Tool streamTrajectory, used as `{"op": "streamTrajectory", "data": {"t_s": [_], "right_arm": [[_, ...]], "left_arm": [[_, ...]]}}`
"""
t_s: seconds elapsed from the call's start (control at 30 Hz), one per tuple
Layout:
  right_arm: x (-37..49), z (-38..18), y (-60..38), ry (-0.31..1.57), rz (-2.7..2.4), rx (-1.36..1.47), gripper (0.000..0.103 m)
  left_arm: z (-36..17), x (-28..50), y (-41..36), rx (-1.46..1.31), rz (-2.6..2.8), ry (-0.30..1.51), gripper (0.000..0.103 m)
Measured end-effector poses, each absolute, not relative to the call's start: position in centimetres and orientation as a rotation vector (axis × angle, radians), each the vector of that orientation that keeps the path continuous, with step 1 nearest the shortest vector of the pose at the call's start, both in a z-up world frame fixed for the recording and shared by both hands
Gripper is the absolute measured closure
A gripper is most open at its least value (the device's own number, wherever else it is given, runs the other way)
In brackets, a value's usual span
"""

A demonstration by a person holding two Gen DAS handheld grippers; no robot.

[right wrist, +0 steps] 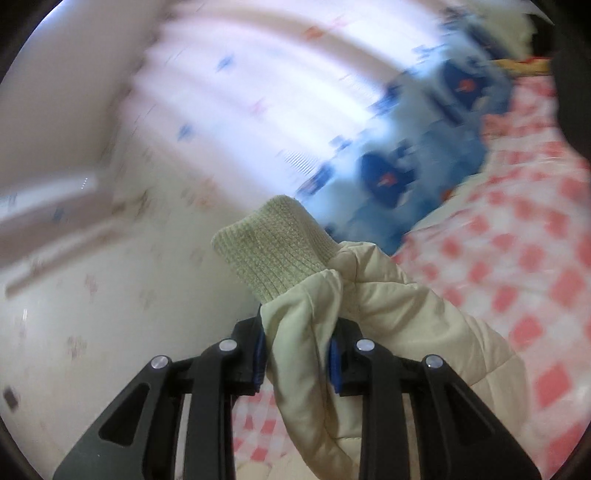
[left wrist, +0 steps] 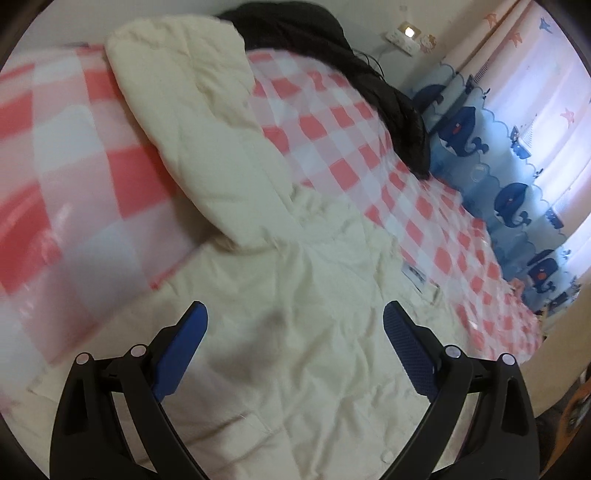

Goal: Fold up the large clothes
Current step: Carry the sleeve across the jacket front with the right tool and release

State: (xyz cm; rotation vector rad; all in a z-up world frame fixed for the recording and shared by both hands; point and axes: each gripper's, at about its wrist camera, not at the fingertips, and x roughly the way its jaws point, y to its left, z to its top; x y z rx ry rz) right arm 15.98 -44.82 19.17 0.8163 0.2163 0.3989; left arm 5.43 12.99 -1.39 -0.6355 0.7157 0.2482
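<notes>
A cream padded jacket [left wrist: 280,295] lies spread on a pink and white checked bed cover [left wrist: 351,147], one sleeve [left wrist: 192,122] stretched toward the far left. My left gripper [left wrist: 295,317] is open, its blue pads just above the jacket's body, holding nothing. In the right wrist view my right gripper [right wrist: 297,354] is shut on the other sleeve [right wrist: 369,314] just below its ribbed knit cuff [right wrist: 273,247], lifted above the bed; that view is motion-blurred.
A black garment [left wrist: 369,74] lies along the bed's far edge. Blue whale-print curtains [left wrist: 509,195] hang at the right beside the bed. A wall socket [left wrist: 402,35] sits on the far wall. The checked cover [right wrist: 517,258] shows under the lifted sleeve.
</notes>
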Motion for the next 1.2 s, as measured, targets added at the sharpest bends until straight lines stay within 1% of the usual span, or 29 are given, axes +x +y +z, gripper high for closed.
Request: {"op": "streamTrajectory", "data": {"t_s": [0.13,0.27,0.47,0.6,0.73,0.87,1.13,1.2], "right_arm": [[18.6,18.5,-35.8,0.291,0.497,0.726,0.076],[20.3,16.3,-28.0,0.375,0.582,0.658,0.076],[21.8,11.6,-18.5,0.505,0.660,0.591,0.076],[22.6,7.4,-13.3,0.598,0.677,0.540,0.076],[22.9,3.4,-10.1,0.680,0.675,0.502,0.076],[22.6,0.7,-7.8,0.739,0.696,0.468,0.076],[21.9,-1.6,-4.6,0.824,0.773,0.370,0.076],[21.9,-2.5,-4.0,0.866,0.791,0.359,0.072]], "left_arm": [[-0.6,5.3,14.0,-0.632,0.255,0.700,0.011],[-0.5,5.2,14.9,-0.662,0.259,0.701,0.011],[-0.6,5.2,16.1,-0.708,0.267,0.694,0.011],[-0.8,5.1,16.9,-0.738,0.274,0.692,0.011],[-0.9,5.0,17.1,-0.756,0.274,0.689,0.011],[-0.9,5.0,17.2,-0.765,0.270,0.687,0.011],[-0.9,5.1,16.8,-0.761,0.257,0.693,0.011],[-0.9,5.1,16.8,-0.757,0.256,0.697,0.011]]}}
